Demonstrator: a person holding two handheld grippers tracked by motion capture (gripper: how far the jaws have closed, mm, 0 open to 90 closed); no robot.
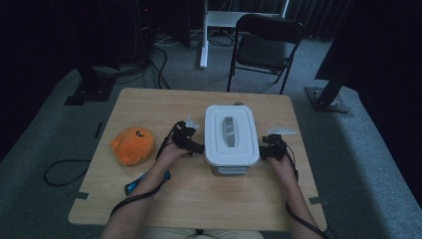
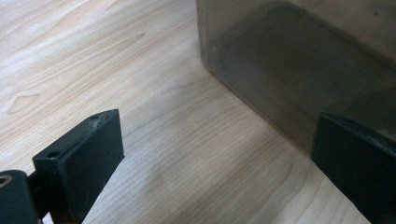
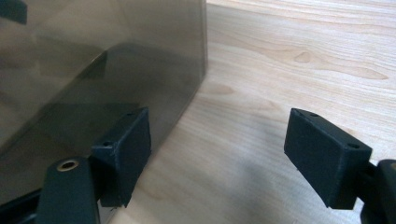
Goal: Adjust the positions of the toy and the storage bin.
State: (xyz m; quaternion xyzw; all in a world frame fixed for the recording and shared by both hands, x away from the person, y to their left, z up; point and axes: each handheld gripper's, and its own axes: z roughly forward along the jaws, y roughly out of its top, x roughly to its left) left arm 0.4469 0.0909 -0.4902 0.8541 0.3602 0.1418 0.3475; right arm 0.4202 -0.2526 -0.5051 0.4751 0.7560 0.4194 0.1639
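A storage box with a white lid and smoky grey walls stands in the middle of the wooden table. My left gripper sits low at the box's left side, my right gripper at its right side. In the left gripper view the left gripper is open, with bare table between the jaws and the box's grey wall just ahead on the right. In the right gripper view the right gripper is open too, one jaw close against the box wall, only tabletop between the jaws.
An orange plush toy lies on the table's left part. A blue object lies under the left forearm. Behind the table stand a black folding chair and dark stand bases, with cables on the floor.
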